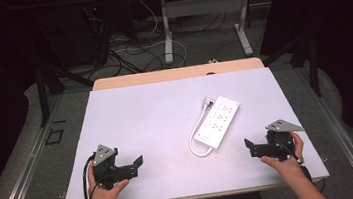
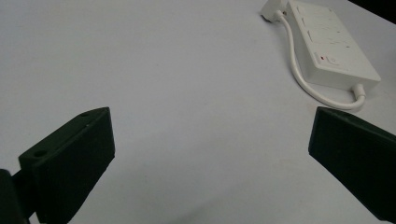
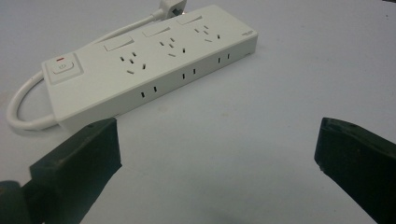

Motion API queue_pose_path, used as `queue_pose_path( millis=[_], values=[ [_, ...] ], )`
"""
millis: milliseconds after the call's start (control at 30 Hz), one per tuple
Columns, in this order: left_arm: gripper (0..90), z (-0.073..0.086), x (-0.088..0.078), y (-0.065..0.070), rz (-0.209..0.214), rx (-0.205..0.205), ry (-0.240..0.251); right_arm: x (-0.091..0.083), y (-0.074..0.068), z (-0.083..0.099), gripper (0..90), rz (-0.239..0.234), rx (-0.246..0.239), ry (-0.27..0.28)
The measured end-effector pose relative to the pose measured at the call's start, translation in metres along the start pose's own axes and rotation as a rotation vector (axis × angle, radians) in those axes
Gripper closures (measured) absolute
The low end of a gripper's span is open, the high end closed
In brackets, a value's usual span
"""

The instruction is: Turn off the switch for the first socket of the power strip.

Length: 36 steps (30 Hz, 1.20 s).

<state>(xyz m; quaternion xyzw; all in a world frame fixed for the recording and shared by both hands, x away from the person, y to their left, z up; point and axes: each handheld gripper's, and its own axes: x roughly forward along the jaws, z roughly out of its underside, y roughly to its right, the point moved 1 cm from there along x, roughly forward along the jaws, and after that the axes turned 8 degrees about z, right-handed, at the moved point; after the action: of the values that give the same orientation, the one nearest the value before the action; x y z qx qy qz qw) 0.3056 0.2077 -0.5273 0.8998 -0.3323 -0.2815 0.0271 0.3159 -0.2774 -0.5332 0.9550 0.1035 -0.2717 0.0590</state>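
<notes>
The power strip should be approached slowly by the right gripper and left gripper, both wide open and empty.

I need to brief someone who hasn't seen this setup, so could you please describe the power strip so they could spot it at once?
Start from the white table under the high view and look at its right half, ahead of the right gripper. There the power strip lies flat and diagonal. It is a long white block with rows of sockets, a red-marked switch at its near end and a white cable looping beside it.
</notes>
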Motion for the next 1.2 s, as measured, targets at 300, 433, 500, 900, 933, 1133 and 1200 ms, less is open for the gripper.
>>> queue_pose_path(
  millis=[300,433,500,900,933,1133,1200],
  values=[
    [0.6,0.001,0.001,0.001,-0.003,-0.007,0.001,0.000,-0.006,-0.001,6.7,-0.013,-0.020,-0.006],
    [0.9,0.002,-0.002,0.000,-0.003,-0.010,-0.007,0.001,-0.011,-0.002,16.1,-0.006,-0.027,0.005],
    [1.3,0.002,-0.004,-0.001,-0.005,-0.019,-0.001,0.003,-0.016,-0.003,17.0,-0.026,-0.029,0.000],
    [2.8,0.002,-0.006,-0.002,-0.008,-0.025,0.007,0.008,-0.037,-0.006,39.0,-0.065,-0.099,0.003],
    [3.0,0.002,-0.005,-0.002,-0.008,-0.029,0.011,0.008,-0.038,-0.007,40.0,-0.071,-0.100,-0.001],
    [3.8,0.001,-0.004,-0.001,-0.012,-0.023,0.011,0.011,-0.036,-0.011,41.4,-0.079,-0.089,-0.021],
    [4.4,0.002,-0.005,-0.001,-0.012,-0.025,0.015,0.013,-0.035,-0.012,41.5,-0.086,-0.096,-0.028]
  ],
)
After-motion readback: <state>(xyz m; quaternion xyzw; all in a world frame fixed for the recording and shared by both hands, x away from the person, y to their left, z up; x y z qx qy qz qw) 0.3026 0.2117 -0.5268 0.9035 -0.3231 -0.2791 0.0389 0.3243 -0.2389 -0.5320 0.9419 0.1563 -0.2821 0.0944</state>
